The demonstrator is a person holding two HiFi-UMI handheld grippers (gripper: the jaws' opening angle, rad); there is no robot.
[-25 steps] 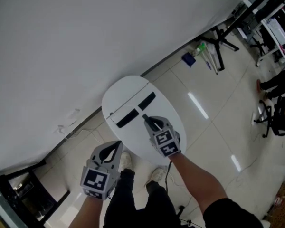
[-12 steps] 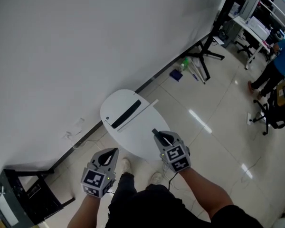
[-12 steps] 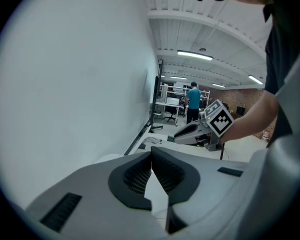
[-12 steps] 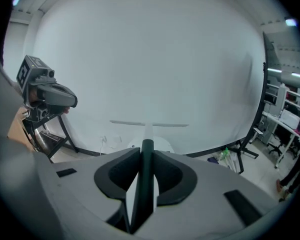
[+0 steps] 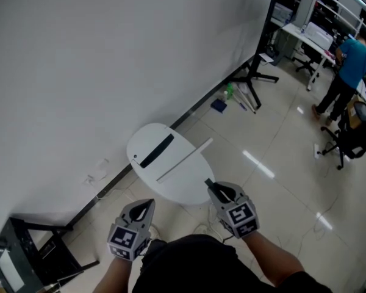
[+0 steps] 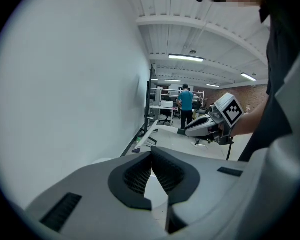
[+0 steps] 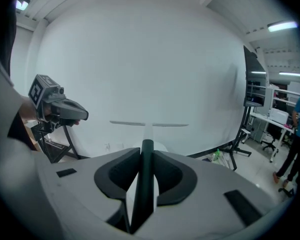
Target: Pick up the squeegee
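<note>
The squeegee (image 5: 184, 160) has a long white blade and a dark handle (image 7: 147, 156). It hangs above the round white table (image 5: 198, 191), blade level in the right gripper view (image 7: 149, 124). My right gripper (image 5: 213, 189) is shut on the handle, near the table's front edge. My left gripper (image 5: 144, 207) is lower left of the table, off its edge, jaws shut with nothing between them (image 6: 151, 163). The left gripper view shows the right gripper (image 6: 202, 127) holding the squeegee (image 6: 151, 133) out over the floor.
A black bar (image 5: 156, 150) lies on the table's far side by the white wall. A black frame stand (image 5: 30, 249) is at lower left. A tripod (image 5: 251, 72), a green bottle (image 5: 229, 91) and a person in blue (image 5: 348, 57) are further right.
The right gripper has lifted the squeegee off the table and drawn it back toward me; its blade now shows white. The left gripper has stayed shut and low.
</note>
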